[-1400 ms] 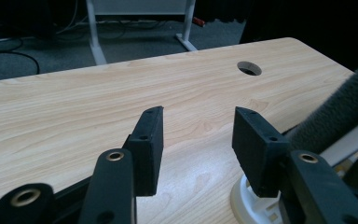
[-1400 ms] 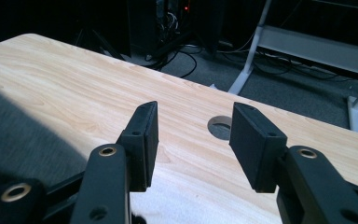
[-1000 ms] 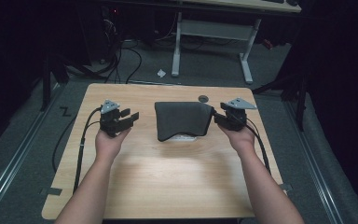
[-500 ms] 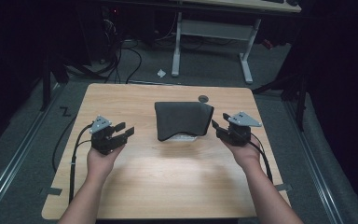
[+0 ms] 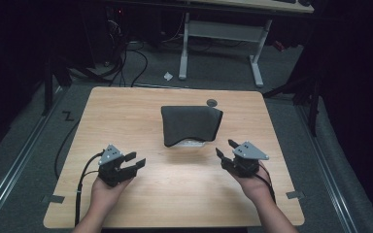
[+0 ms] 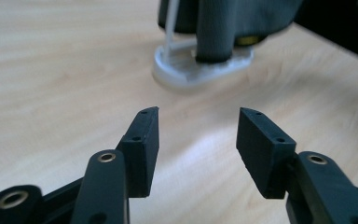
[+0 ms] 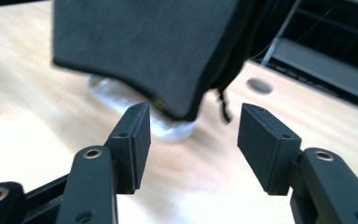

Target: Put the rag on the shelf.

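Note:
A dark grey cloth [image 5: 190, 124] hangs over a white stand [image 5: 190, 142] at the middle of the wooden table [image 5: 126, 111]. My left gripper [image 5: 136, 160] is low at the front left, apart from the cloth, and its jaws have just been opening with nothing between them. In the left gripper view the gripper [image 6: 198, 112] faces the stand's white base [image 6: 200, 70] and the cloth [image 6: 223, 18] above it. My right gripper [image 5: 226, 148] is at the front right, just short of the cloth's near corner [image 7: 144, 42]. Its jaws [image 7: 193, 107] have also been opening and are empty.
A small dark round mark [image 5: 212, 102] lies on the table behind the cloth. A white desk frame [image 5: 218, 34] and cables stand on the floor beyond the far edge, with a crumpled scrap [image 5: 168, 75] near them. Bare wood lies between my two hands.
Both hands have drawn back from the cloth's sides toward the table's front edge and sunk lower. Both pairs of jaws look slightly wider. The cloth has stayed in place.

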A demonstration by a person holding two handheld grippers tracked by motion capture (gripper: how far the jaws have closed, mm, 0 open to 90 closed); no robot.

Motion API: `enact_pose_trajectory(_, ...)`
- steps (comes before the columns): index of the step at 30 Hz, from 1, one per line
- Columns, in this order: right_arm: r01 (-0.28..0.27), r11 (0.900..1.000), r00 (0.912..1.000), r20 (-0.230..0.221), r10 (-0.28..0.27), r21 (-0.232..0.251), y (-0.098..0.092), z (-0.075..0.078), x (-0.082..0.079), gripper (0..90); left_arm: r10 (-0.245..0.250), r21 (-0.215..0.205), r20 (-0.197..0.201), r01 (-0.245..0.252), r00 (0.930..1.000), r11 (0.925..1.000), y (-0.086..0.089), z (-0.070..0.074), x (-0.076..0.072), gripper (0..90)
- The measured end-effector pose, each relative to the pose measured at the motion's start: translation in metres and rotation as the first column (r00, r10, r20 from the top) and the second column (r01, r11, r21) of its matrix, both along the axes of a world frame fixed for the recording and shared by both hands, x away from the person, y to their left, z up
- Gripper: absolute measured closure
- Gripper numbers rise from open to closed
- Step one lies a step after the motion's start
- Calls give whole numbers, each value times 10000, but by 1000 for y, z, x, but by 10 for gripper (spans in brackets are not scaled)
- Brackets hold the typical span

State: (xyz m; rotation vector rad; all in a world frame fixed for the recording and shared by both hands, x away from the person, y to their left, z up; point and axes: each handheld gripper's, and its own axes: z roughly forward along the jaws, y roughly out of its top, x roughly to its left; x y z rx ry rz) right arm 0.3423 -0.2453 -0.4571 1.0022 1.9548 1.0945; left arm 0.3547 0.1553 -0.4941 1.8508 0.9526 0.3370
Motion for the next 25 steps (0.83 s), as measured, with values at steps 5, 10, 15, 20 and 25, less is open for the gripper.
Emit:
enact_pose_trajectory(5,-355,9994,9959,-830,350,-46,14,-26,-17,445,-234,189,-654,246,9976,9995,-6,-18,-17,474)
enact_pose_trajectory(10,-610,9972,9887,-1396,544,-431,27,-53,-30,437,-481,220,-840,501,9953,9985,-16,-33,-37,448)
enact_pose_trajectory(15,-865,9935,9824,-1720,728,-740,32,-69,-34,447,-856,993,-529,905,9949,9909,-28,-32,-41,431)
enact_pose_trajectory(20,-877,9939,9810,-1793,745,-667,30,-70,-30,447,-757,1096,-693,831,9947,9905,-25,-35,-37,423)
enact_pose_trajectory(25,-880,9939,9784,-1933,738,-662,26,-72,-30,447,-606,942,-743,675,9954,9933,-21,-34,-37,423)
